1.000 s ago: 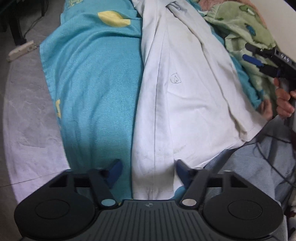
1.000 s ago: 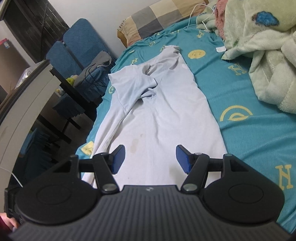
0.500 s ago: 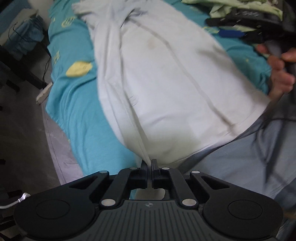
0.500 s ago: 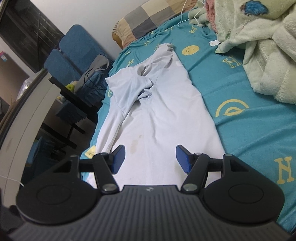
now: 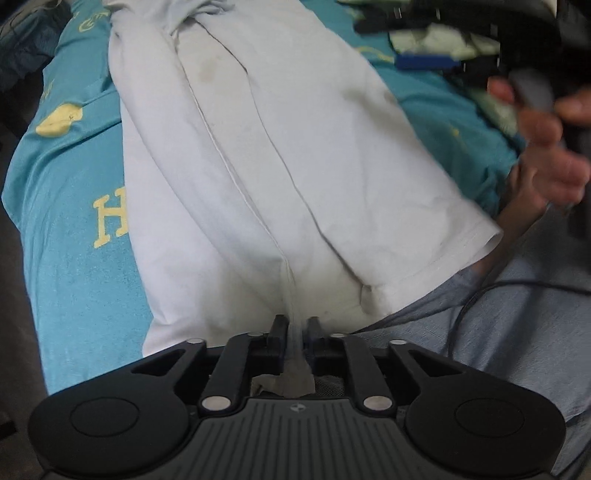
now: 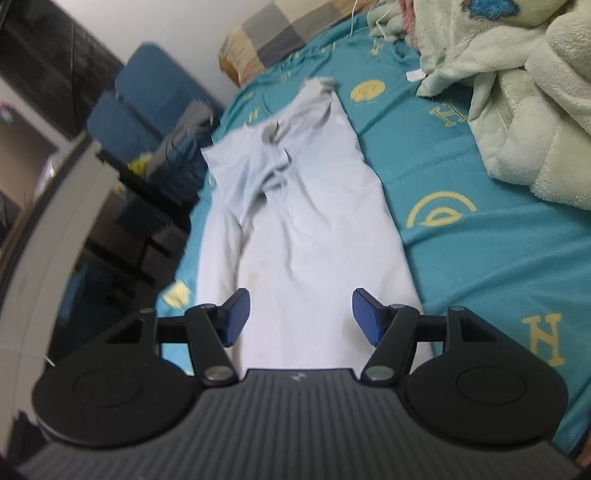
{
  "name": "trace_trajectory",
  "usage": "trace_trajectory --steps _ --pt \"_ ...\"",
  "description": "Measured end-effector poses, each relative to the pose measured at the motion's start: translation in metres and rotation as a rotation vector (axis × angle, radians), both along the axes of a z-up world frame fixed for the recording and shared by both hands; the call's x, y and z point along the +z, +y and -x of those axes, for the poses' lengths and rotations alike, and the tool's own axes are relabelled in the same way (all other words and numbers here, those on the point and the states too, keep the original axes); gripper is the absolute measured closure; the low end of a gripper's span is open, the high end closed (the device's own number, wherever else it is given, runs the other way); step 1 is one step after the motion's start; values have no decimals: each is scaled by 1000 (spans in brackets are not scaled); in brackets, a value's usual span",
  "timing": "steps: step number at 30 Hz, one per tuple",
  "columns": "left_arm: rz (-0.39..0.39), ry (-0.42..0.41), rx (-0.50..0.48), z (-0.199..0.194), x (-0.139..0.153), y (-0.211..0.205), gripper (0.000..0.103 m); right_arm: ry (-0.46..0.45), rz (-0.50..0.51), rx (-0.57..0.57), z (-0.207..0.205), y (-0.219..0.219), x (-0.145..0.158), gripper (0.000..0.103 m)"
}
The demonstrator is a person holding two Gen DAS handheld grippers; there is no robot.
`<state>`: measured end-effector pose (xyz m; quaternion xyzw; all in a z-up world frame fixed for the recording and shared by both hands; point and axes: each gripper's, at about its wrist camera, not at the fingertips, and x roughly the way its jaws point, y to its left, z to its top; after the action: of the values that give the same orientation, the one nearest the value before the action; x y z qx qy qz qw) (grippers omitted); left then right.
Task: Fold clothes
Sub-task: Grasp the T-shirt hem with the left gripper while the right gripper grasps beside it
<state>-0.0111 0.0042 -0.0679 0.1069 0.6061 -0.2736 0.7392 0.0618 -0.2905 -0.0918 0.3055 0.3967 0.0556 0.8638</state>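
A long white shirt [image 5: 258, 166] lies lengthwise on a teal bedsheet [image 5: 74, 221]. My left gripper [image 5: 294, 325] is shut on the shirt's near hem, and a pinch of cloth runs back between the jaws. In the right wrist view the same shirt [image 6: 306, 229] stretches away from me, its far end bunched with a sleeve folded over. My right gripper [image 6: 299, 314] hovers open above the shirt's near end, nothing between its blue pads [image 6: 364, 314]. A hand [image 5: 546, 147] holding the right gripper shows at the left wrist view's right edge.
A pale green fleece blanket [image 6: 517, 92] is piled on the bed's right side. A checked pillow [image 6: 280, 33] lies at the head. Blue chairs [image 6: 147, 99] and a dark desk [image 6: 129, 184] stand left of the bed. A cable [image 5: 498, 288] crosses grey-clad legs [image 5: 517, 332].
My left gripper went from open over the hem to shut on it and has pulled the hem nearer. The right gripper stayed open and drifted slightly over the shirt.
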Motion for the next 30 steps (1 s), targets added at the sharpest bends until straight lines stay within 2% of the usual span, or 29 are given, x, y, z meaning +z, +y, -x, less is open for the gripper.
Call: trace_trajectory --steps 1,2,3,6,8,14,19,23,25,30 --pt "15 5 11 0 -4 1 69 8 8 6 0 -1 -1 38" --pt "43 -17 45 -2 1 8 53 14 9 11 0 -2 -3 38" --pt "70 -39 79 -4 6 15 43 19 3 14 0 -3 -4 38" --pt "151 -105 181 -11 20 35 28 39 -6 10 2 -9 -8 38" --pt "145 -91 236 -21 12 42 21 61 -3 -6 4 -14 -12 38" --pt "127 -51 400 -53 -12 62 21 175 15 -84 16 -24 -32 38" --pt "111 -16 535 -79 -32 79 21 278 -31 -169 28 -31 -42 38" --pt "94 55 555 -77 -43 84 19 376 -68 -135 35 -18 -51 39" --pt "85 91 564 -76 -48 86 19 409 -55 -122 40 -9 -51 39" --pt "64 134 448 -62 -49 74 20 487 25 -82 49 9 -48 40"
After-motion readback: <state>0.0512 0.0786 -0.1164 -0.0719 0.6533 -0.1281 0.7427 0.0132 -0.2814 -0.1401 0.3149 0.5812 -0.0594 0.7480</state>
